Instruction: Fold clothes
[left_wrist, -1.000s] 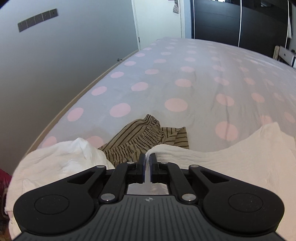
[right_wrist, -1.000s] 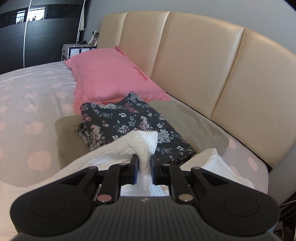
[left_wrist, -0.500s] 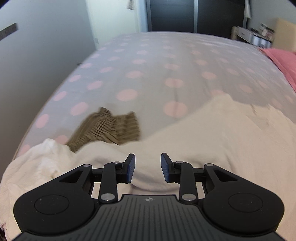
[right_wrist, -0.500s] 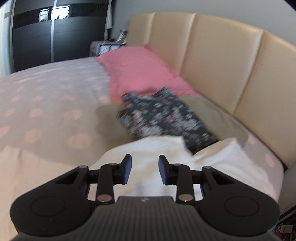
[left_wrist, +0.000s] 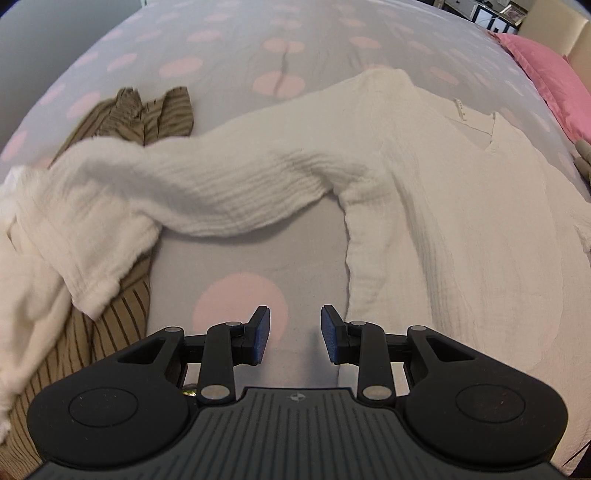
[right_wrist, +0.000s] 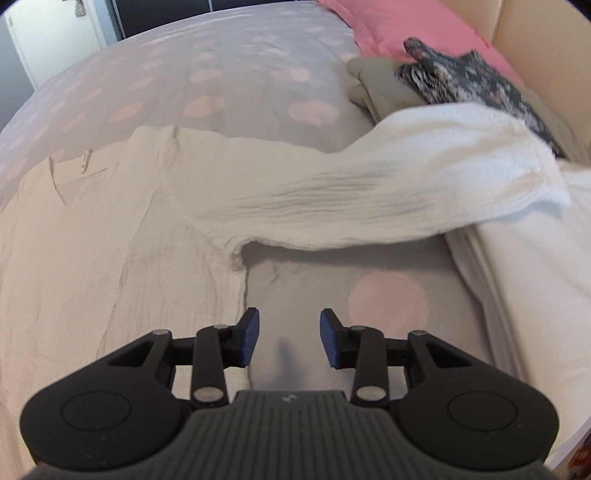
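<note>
A white crinkled long-sleeved top (left_wrist: 461, 206) lies spread flat on the polka-dot bed sheet (left_wrist: 280, 37), neckline toward the far side. One sleeve (left_wrist: 207, 192) stretches left over a pile of clothes. The other sleeve (right_wrist: 406, 195) stretches right toward a folded stack. My left gripper (left_wrist: 294, 334) is open and empty over the sheet, just left of the top's side edge. My right gripper (right_wrist: 288, 338) is open and empty too, just right of the top's (right_wrist: 110, 236) other side edge.
A brown striped garment (left_wrist: 147, 114) lies under the left sleeve. To the right sit a folded olive garment (right_wrist: 376, 85) with a dark floral one (right_wrist: 461, 81) on it, more white cloth (right_wrist: 535, 280), a pink pillow (right_wrist: 399, 26) and the beige headboard (right_wrist: 546, 40).
Both grippers went from shut on the white top to open and let it go. It now lies spread on the bed, and both cameras have tilted down over it.
</note>
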